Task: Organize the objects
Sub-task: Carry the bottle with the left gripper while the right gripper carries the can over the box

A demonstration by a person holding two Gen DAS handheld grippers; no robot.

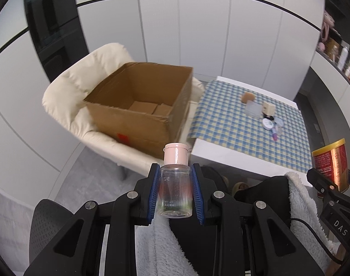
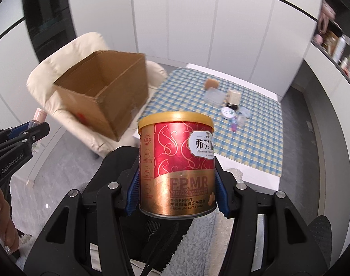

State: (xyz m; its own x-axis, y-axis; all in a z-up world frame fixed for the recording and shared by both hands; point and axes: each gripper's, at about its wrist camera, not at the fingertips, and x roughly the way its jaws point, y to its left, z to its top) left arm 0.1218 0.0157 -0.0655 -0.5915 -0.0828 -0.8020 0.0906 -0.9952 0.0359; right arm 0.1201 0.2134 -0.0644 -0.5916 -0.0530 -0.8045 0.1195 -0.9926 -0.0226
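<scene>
**Two items in hand, open carton on chair**

- Left hand-held gripper [image 1: 175, 192]: blue pads pinching a small clear bottle [image 1: 175, 193] with a pink cap, held upright; label reads "hair oil".
- Right hand-held gripper [image 2: 176, 193]: pads pressed on both sides of a red-and-gold cat food can [image 2: 176, 165], upright, gold lid on top.
- Cardboard box [image 1: 140, 105]: open at the top, brown, a red mark on its front wall; sits on a cream padded chair [image 1: 69, 87] just beside the surface.
- Surface [image 1: 232, 158]: white, covered by a blue-and-yellow checked cloth [image 1: 232, 119].
- On the cloth, well apart from both held items: a cluster of small things [image 1: 264, 115], too blurred to name singly; a round white tin and a small beige cube show among them.
</scene>
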